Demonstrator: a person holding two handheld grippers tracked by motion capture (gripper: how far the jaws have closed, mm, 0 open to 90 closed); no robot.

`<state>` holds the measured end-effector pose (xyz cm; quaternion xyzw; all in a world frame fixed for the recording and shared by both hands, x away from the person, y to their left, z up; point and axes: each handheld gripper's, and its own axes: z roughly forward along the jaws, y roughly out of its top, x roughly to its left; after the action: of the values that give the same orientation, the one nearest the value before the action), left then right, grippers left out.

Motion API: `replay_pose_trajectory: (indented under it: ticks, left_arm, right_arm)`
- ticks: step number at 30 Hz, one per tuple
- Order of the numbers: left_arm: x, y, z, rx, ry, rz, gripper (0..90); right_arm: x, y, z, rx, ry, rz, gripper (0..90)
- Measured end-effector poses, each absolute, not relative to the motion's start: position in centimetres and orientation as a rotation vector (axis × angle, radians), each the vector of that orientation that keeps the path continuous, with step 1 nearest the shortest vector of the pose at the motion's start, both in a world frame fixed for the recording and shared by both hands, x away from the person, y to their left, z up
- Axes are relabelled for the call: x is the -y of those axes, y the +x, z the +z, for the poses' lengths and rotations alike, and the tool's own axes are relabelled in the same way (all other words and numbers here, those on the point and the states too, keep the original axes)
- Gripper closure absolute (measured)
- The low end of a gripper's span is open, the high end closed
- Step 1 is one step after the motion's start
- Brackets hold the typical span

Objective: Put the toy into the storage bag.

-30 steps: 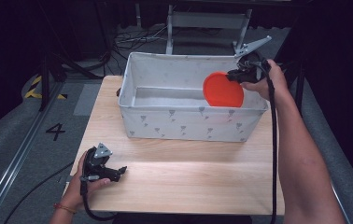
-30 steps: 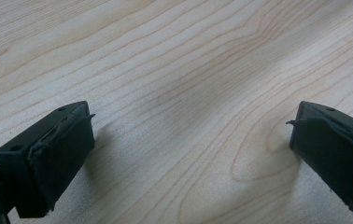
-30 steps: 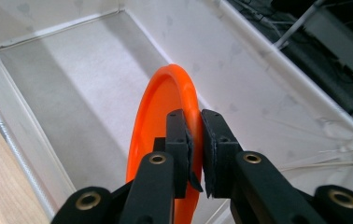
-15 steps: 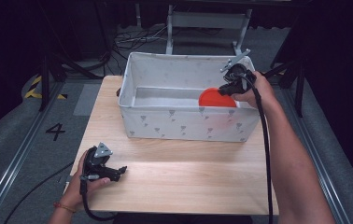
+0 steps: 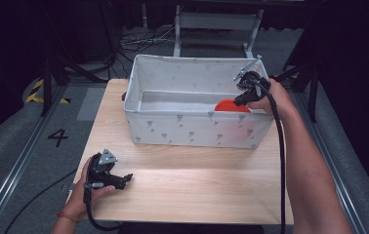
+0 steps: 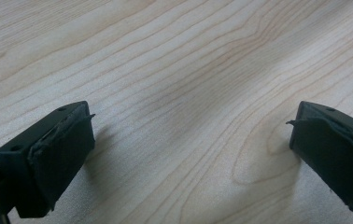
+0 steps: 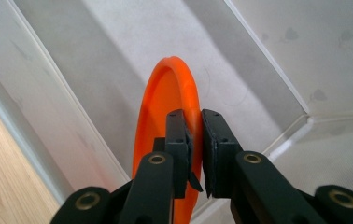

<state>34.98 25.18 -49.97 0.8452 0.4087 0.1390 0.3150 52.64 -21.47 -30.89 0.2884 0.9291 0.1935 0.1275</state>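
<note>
Orange plate [image 7: 165, 107] edge-on beside bin wall [image 7: 72, 107]

table [image 5: 187, 190]: pale wood, visible grain, smooth matt | bin [image 5: 192, 129]: white-grey cloth, soft matt, small printed marks | plate [image 7: 165, 121]: orange plastic, smooth, slight sheen | right gripper [image 7: 194, 154]: black matt jaws, brass-coloured rivets | left gripper [image 6: 188, 154]: worn rubbery jaws
</note>
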Motion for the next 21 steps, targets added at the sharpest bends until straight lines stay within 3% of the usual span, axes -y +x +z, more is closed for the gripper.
replay_pose_trajectory:
  ticks: [21]
  left_arm:
    - [-25.1,34.9,-50.0,-1.091,2.221,0.358,0.4]
  right_arm:
    - [23.4,51.4,-29.7,-2.748,0.727,0.534,82.0]
